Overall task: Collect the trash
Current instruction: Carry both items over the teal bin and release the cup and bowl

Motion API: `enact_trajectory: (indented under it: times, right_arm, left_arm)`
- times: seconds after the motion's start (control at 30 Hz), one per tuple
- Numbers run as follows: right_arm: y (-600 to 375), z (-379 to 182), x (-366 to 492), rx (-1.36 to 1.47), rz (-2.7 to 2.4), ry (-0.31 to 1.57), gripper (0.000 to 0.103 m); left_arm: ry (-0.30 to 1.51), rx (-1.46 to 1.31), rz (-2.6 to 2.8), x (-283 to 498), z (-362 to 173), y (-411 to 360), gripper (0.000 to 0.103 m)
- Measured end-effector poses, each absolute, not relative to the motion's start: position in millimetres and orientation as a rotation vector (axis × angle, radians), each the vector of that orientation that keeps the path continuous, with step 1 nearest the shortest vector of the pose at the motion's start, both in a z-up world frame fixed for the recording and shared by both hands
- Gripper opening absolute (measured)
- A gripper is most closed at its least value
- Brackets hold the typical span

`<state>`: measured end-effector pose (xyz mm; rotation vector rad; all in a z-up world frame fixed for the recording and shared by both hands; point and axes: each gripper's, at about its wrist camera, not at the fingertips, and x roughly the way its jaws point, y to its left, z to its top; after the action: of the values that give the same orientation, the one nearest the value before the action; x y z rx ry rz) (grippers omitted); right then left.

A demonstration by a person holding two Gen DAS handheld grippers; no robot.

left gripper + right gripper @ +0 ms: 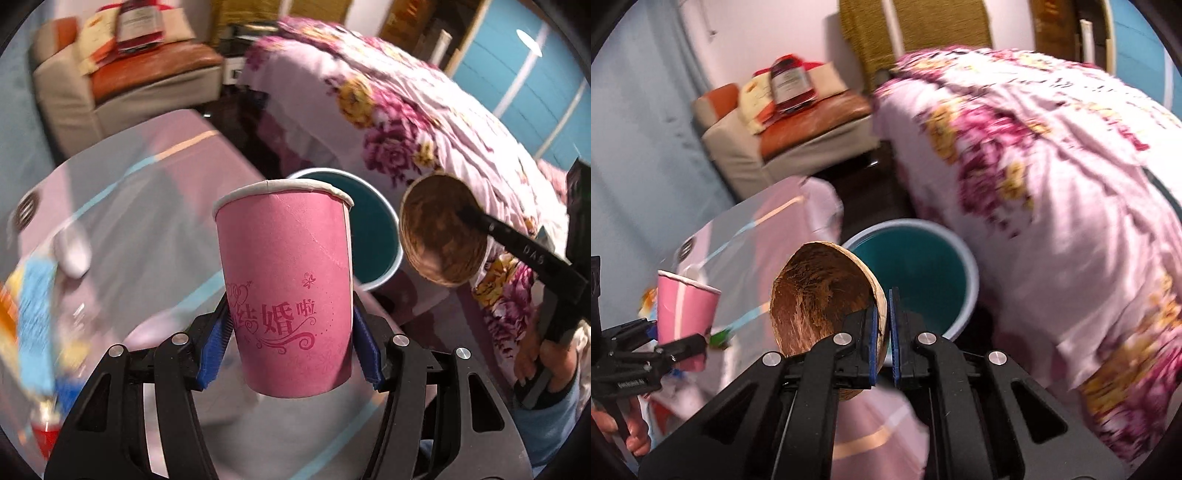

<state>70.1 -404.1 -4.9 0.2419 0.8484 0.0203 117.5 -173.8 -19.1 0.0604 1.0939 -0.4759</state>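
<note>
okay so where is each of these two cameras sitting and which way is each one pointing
Left wrist: on the left gripper, looking down along its fingers at the pink paper cup it grips; the person's other hand shows.
Right wrist: on the right gripper, angled down, pinching the coconut shell by its rim; fingers of the person's left hand show.
Shared: cup, shell, teal bin, floral bedspread, and each other's gripper.
</note>
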Motion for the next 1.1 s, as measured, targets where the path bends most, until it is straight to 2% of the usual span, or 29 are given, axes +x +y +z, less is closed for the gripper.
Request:
enact_trajectory:
  times: [0.3, 0.63, 0.77, 0.93, 1.0, 1.1]
  right_arm:
    - [-444.3, -24.3, 105.7, 0.176, -0.087, 0.877, 0.006]
    - [-461.1, -46.6, 133.5, 0.176, -0.11, 0.938, 0.006]
    - [-459.0, -54.4, 139.2, 0.171, -0.106, 0.96, 0.006]
    - [-454.3, -60.1, 143.4, 0.169, -0.095, 0.976, 0.006]
    - [-452.9, -62.9, 144.6, 0.165, -0.089, 0.985, 0.006]
    - [-451.1, -69.5, 146.2, 0.163, -0.084, 1.005, 0.006]
  left_arm:
    - [1.213, 0.141, -0.549, 172.1, -76.9, -258.2, 0.061]
    - [1.262, 0.175, -0.566, 200.1, -109.9, -287.4, 0.064]
    - [1.265, 0.152, -0.588, 203.3, -111.8, -288.2, 0.071]
    - [1.252, 0.145, -0.583, 201.6, -107.8, -285.3, 0.073]
    - [1.24, 0.142, -0.56, 200.4, -103.6, -280.4, 0.088]
    - [1.208, 0.128, -0.529, 195.5, -93.1, -264.3, 0.091]
